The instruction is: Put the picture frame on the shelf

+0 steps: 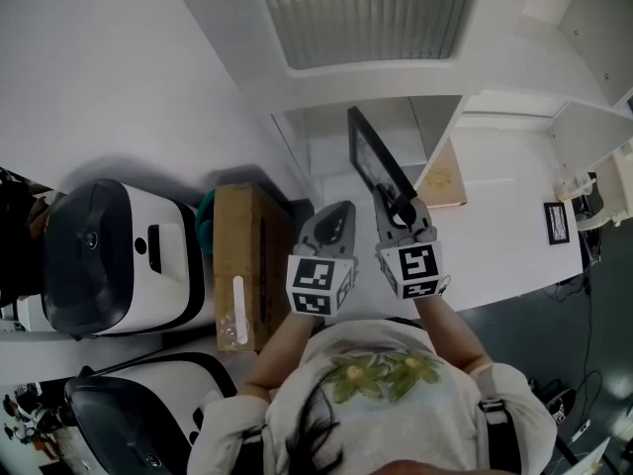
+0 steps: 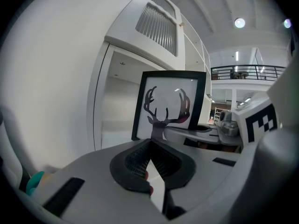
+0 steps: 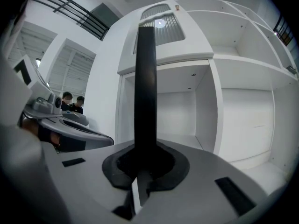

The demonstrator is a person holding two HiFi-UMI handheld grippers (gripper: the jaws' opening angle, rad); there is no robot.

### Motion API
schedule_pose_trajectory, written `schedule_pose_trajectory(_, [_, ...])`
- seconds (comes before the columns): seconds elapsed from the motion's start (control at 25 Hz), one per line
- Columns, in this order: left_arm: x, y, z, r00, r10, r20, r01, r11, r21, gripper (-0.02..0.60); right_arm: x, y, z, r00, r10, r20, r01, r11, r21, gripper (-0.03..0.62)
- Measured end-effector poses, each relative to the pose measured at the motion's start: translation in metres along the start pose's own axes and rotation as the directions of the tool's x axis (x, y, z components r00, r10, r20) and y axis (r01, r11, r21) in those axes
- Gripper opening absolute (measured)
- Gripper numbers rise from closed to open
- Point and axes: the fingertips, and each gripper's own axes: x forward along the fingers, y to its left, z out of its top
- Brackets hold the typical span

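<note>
- In front of the white shelf (image 1: 442, 132) (image 3: 215, 106) (image 2: 105, 101), a person seen from above holds a claw in each hand. Both claws point toward the shelf's open compartments.
- The right claw (image 1: 401, 211) (image 3: 145, 160) is closed tight on the picture frame (image 1: 376, 161) (image 3: 145, 87) (image 2: 170, 101), with its pads pressed on the frame's lower edge.
- From that claw the frame reaches up and forward toward the shelf. In the head view its far end shows against the opening of a compartment. Whether it has passed inside cannot be told.
- In the right gripper view the frame is seen edge-on. It is a thin black bar standing upright from between the pads, in line with the shelf's left-hand compartment.
- The left gripper view shows the frame's face: a black border around a white picture with the dark silhouette of an antlered deer's head. The frame is held in the air before the shelf and rests on none of its boards.
- The left claw (image 1: 336, 211) (image 2: 150, 146) has its jaws together with nothing between them. It hangs just beside the right claw, about as near to the shelf.
- Just off the shelf's left side in the head view stands a brown cardboard box (image 1: 242, 265).
- Further from the shelf on that side are white and black machines (image 1: 119, 255).
- A tan board (image 1: 445, 178) lies at the foot of the shelf's divider.
</note>
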Motion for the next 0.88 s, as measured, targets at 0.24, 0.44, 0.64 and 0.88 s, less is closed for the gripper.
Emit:
schedule_pose_trajectory(0.24, [0.002, 0.003, -0.003, 1.000, 0.001, -0.006, -0.001, 1.000, -0.005, 0.028, 0.006, 0.001, 0.000, 1.000, 0.000, -0.001, 0.000, 1.000, -0.010, 0.035])
schedule_pose_trajectory(0.44, [0.002, 0.005, -0.004, 1.000, 0.001, -0.006, -0.001, 1.000, -0.008, 0.028, 0.009, 0.002, 0.001, 1.000, -0.005, -0.001, 0.005, 1.000, -0.015, 0.035])
schedule_pose_trajectory(0.64, [0.003, 0.007, -0.004, 1.000, 0.001, -0.007, -0.001, 1.000, -0.011, 0.028, 0.013, 0.002, 0.002, 1.000, -0.011, -0.001, 0.011, 1.000, -0.016, 0.035])
schedule_pose_trajectory(0.88, [0.004, 0.009, -0.007, 1.000, -0.001, -0.012, 0.001, 1.000, -0.014, 0.028, 0.017, 0.001, 0.002, 1.000, -0.016, -0.002, 0.016, 1.000, -0.014, 0.035])
